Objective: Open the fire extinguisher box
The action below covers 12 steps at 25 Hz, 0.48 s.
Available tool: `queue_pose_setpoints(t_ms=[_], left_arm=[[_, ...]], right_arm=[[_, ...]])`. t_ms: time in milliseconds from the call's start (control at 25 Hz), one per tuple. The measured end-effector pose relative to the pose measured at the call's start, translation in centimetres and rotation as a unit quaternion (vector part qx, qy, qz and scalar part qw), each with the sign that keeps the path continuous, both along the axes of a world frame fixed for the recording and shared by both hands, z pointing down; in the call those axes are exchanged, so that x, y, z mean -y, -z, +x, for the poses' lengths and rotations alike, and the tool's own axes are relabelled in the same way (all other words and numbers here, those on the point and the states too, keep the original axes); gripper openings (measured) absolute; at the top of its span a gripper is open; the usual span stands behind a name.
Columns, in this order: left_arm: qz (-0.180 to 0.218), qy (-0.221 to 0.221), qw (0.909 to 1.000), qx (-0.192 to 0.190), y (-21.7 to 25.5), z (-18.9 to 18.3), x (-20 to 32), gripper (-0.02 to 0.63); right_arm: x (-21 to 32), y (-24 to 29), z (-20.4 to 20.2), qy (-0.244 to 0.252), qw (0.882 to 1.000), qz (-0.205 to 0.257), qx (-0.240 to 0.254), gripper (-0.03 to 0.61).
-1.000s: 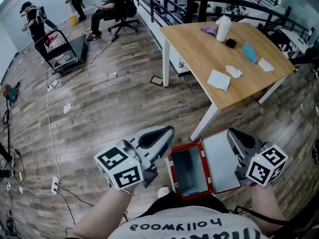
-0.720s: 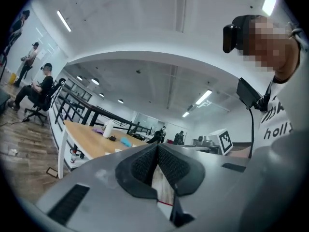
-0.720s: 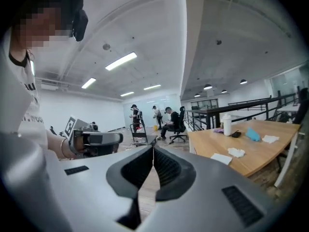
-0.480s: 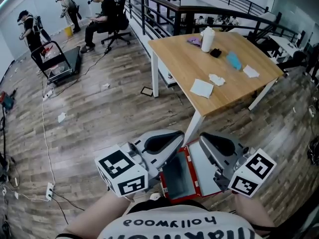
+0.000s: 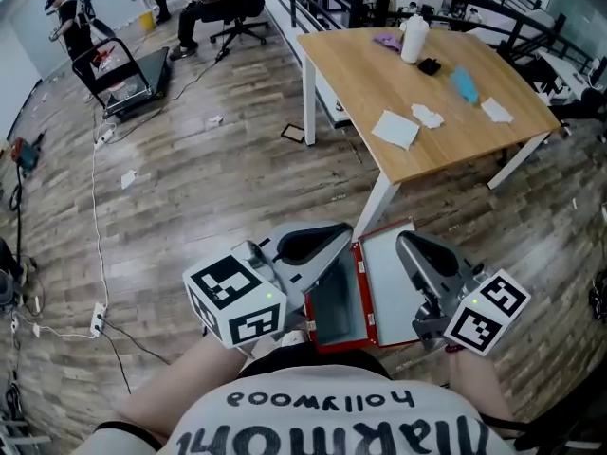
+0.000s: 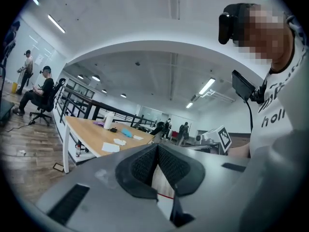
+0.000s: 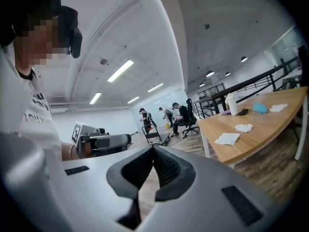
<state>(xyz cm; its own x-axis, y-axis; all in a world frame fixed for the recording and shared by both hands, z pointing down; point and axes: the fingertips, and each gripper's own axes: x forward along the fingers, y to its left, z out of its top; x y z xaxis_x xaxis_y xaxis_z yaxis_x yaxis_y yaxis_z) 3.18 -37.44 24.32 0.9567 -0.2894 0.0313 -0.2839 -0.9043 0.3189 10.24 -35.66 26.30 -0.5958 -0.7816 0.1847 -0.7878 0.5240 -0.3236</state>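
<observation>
The red fire extinguisher box (image 5: 334,311) lies on the wooden floor right in front of me. Its door (image 5: 389,282) is swung out to the right and the grey inside looks empty. My left gripper (image 5: 341,235) hovers over the box's left edge, jaws shut with nothing between them. My right gripper (image 5: 406,245) hangs above the open door, also shut and empty. In the left gripper view, the left gripper (image 6: 157,146) shows pads touching at the tip. The right gripper (image 7: 153,149) looks the same in its own view, with the left gripper (image 7: 104,141) beyond it.
A wooden table (image 5: 379,79) stands just beyond the box, with a white bottle (image 5: 413,38), tissues (image 5: 395,129) and small items on it. A white cable (image 5: 95,207) and a power strip (image 5: 98,318) lie at the left. People, a cart (image 5: 119,79) and a railing are far back.
Both grippers have moved closer together above the box, their tips now nearer its middle. The box stays open and both jaws stay shut.
</observation>
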Motion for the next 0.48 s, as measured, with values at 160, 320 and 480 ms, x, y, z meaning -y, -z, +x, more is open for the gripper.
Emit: queue_pose_setpoints(t_ms=[160,320,480], left_arm=[[-0.008,0.018,0.9998,0.000,-0.7,-0.6,0.5,0.006],[-0.009,0.028,0.9996,0.001,-0.8,-1.1,0.9,0.006],[-0.008,0.030,0.9995,0.002,-0.8,-1.2,1.1,0.006]], right_arm=[[0.0,-1.8,1.7,-0.021,0.998,-0.009,-0.054,0.009],[0.3,-2.6,2.6,-0.033,0.996,-0.016,-0.085,0.009],[0.5,-2.8,3.0,-0.037,0.995,-0.022,-0.085,0.009]])
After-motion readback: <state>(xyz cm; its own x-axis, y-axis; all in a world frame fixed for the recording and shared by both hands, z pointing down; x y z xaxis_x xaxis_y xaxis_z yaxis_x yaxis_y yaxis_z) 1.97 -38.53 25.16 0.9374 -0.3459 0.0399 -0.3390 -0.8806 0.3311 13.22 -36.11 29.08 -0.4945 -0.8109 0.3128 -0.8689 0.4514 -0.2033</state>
